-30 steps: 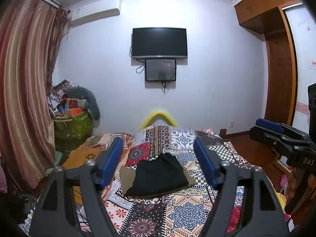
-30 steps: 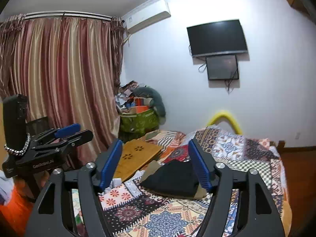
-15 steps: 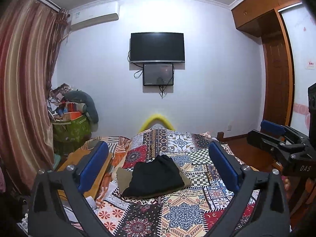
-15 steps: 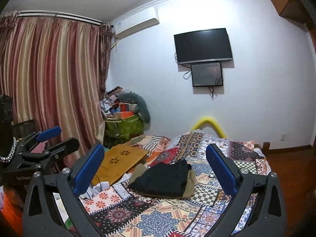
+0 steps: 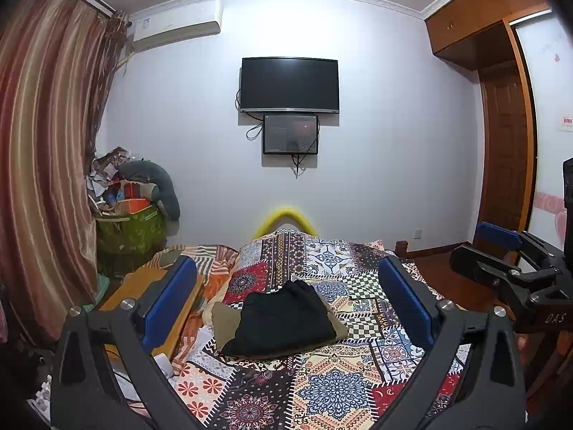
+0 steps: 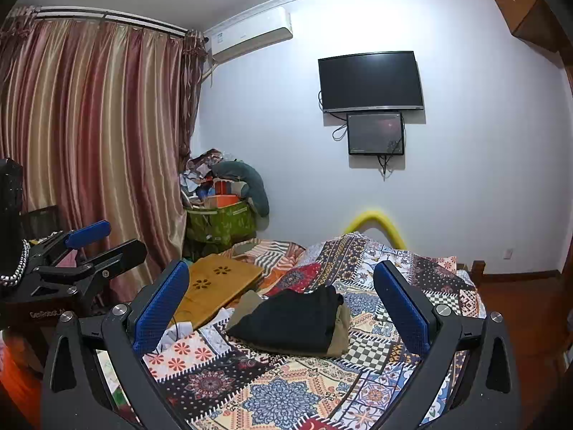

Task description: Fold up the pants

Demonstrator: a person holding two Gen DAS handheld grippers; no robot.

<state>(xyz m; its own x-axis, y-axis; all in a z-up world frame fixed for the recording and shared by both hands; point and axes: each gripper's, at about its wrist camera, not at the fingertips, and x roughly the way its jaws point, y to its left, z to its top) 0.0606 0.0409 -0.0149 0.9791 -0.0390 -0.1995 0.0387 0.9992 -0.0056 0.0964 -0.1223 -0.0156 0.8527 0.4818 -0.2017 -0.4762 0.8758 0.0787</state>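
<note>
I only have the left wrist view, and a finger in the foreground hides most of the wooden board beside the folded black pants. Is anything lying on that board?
Observer: In the right wrist view the wooden board is bare where I can see it, with two flower-shaped cutouts in its top.
Operator: Is the right tool empty?
Observer: Yes. The right tool has just been opening its jaws. They stand wide with nothing between them.
Operator: What shows at the pants' right edge from there?
Observer: The stacked folds of the khaki garment show there, under the black pants.
</note>
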